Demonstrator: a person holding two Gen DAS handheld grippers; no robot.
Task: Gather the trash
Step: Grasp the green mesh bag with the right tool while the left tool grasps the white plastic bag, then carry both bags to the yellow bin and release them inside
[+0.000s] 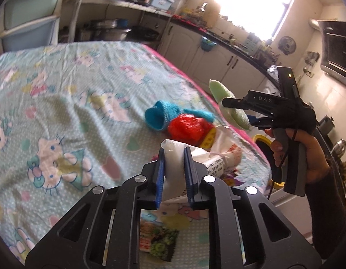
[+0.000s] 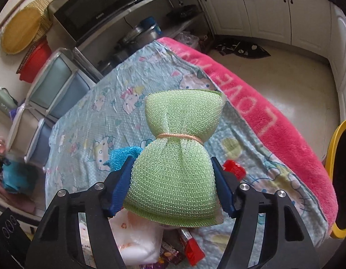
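Note:
My left gripper (image 1: pixel 174 154) is shut on the rim of a white plastic bag (image 1: pixel 173 157) and holds it above the bed. My right gripper (image 2: pixel 173 163) is shut on a green mesh scrub sponge (image 2: pixel 175 157) tied in the middle with a rubber band. It holds the sponge above the bag (image 2: pixel 137 239). In the left wrist view the right gripper (image 1: pixel 229 103) and the sponge (image 1: pixel 226 100) hang over the bed's right edge. A blue knitted sock (image 1: pixel 159 116), a red mesh ball (image 1: pixel 188 130) and a snack wrapper (image 1: pixel 159 239) lie on the bed.
The bed has a Hello Kitty sheet (image 1: pixel 61 103) and a pink blanket (image 2: pixel 273 121) along its edge. A yellow-rimmed bin (image 2: pixel 338 170) stands on the floor beside the bed. Kitchen cabinets (image 2: pixel 262 11), a microwave (image 2: pixel 92 11) and plastic drawers (image 2: pixel 52 85) surround it.

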